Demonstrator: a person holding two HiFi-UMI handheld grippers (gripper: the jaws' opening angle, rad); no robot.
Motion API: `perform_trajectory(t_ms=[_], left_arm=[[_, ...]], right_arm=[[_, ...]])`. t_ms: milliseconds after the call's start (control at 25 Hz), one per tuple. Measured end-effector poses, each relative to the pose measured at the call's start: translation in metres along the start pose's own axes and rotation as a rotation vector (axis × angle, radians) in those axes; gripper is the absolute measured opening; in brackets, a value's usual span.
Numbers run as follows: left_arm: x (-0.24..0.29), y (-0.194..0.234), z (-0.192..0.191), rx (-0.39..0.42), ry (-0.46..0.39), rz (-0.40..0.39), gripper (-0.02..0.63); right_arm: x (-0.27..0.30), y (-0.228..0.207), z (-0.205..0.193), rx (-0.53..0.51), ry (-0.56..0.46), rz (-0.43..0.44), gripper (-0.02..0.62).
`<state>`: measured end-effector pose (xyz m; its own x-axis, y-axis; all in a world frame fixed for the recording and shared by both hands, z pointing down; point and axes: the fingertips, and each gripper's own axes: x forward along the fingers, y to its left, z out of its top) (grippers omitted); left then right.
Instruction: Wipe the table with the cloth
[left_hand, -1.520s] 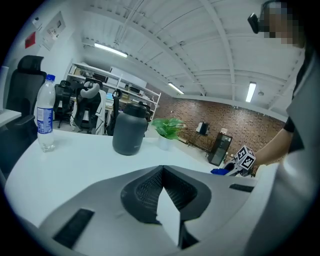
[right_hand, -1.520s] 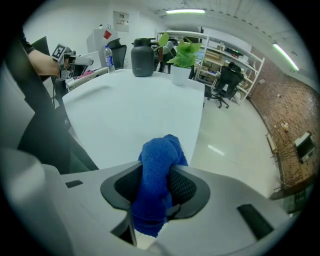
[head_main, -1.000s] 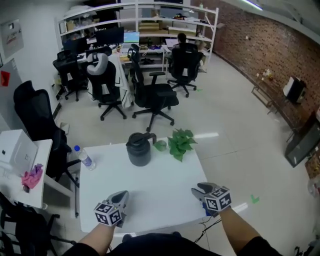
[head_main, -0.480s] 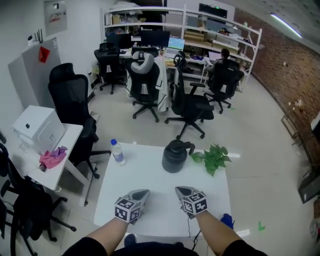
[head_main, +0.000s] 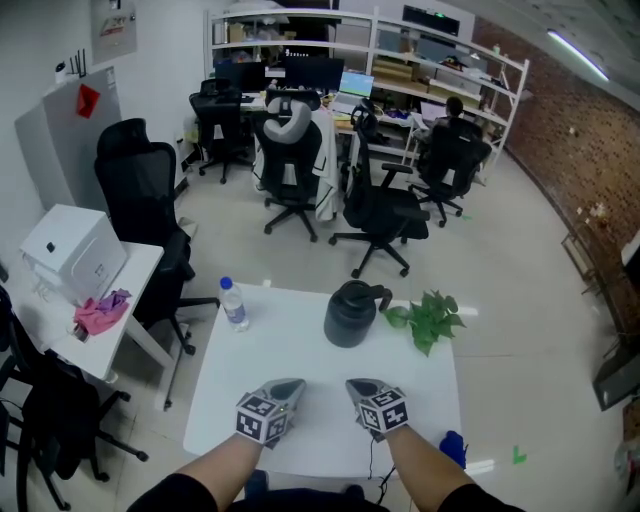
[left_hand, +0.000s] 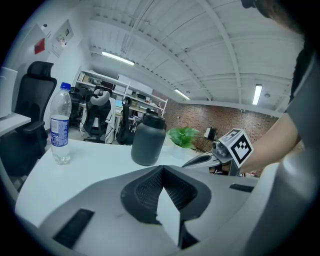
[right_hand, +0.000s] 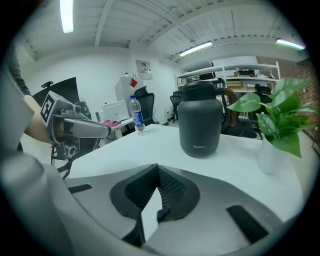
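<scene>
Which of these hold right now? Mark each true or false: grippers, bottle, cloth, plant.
1. The left gripper and the right gripper are both shut, with nothing between the jaws. True.
2. The water bottle stands upright on the white table, left of the dark jug. True.
3. The cloth lies on the white table. False: the pink cloth lies on the side desk, beside a white box.
4. The plant stands between bottle and jug. False: the plant stands right of the jug.

I can't tell what the blue thing (head_main: 452, 445) is, partly hidden past the right edge of the white table (head_main: 300, 350).
</scene>
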<state>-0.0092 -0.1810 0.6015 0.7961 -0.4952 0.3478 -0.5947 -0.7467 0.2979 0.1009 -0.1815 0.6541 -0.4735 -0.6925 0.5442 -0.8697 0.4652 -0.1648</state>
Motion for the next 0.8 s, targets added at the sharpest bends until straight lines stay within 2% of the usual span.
perform_trajectory(t_ms=[800], left_arm=[[0.013,-0.013,0.002,0.006,0.005,-0.020,-0.006]], right_arm=[[-0.011,-0.013,-0.001,-0.002,0.008,-0.019,0.000]])
